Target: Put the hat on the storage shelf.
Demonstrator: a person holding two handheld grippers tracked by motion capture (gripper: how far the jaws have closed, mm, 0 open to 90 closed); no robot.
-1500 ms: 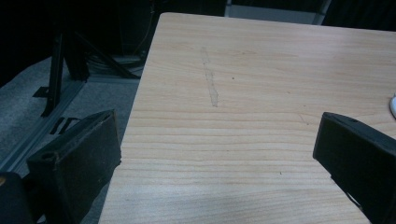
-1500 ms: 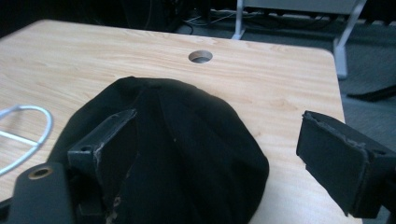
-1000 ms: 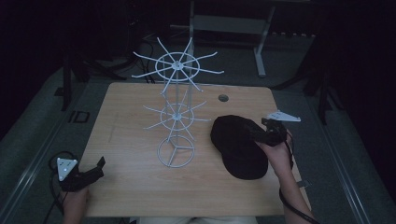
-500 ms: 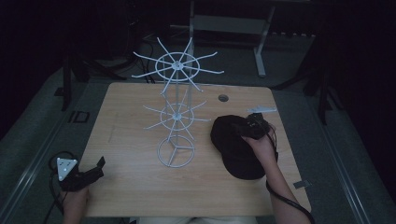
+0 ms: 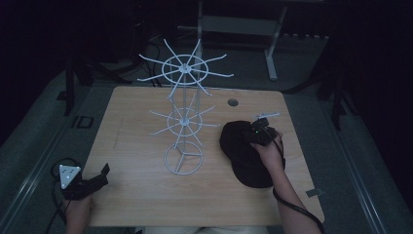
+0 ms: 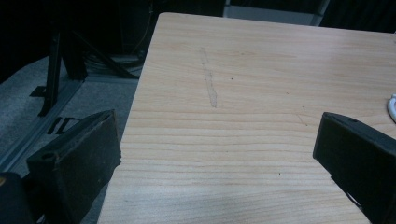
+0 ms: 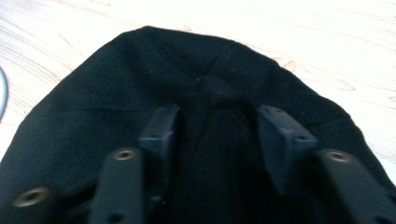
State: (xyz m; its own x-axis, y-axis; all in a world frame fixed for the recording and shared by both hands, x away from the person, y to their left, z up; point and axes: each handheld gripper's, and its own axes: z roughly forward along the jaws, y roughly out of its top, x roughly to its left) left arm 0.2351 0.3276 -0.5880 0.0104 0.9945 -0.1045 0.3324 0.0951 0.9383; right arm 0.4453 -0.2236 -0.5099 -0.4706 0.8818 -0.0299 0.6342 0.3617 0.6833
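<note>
A black cap [image 5: 243, 163] lies on the right half of the wooden table [image 5: 131, 136]. My right gripper [image 5: 258, 132] sits on the cap's far end, held from below by a hand. In the right gripper view its jaws [image 7: 217, 114] press into the cap's crown [image 7: 140, 70] and pinch a raised fold of fabric between them. A white wire rack [image 5: 184, 122] with two tiers of radiating hooks stands at the table's middle. My left gripper [image 5: 100, 175] rests at the near left corner, open, with only bare tabletop [image 6: 233, 70] between its jaws [image 6: 217, 140].
A round cable hole [image 5: 233, 102] sits in the table near its far edge. The rack's ring base [image 5: 182, 158] lies left of the cap, a sliver of it [image 6: 392, 105] beside my left gripper's far jaw. Dark floor and stands surround the table.
My right gripper moved left from the cap's right side onto its crown and closed on a fold of fabric. The left gripper stayed put.
</note>
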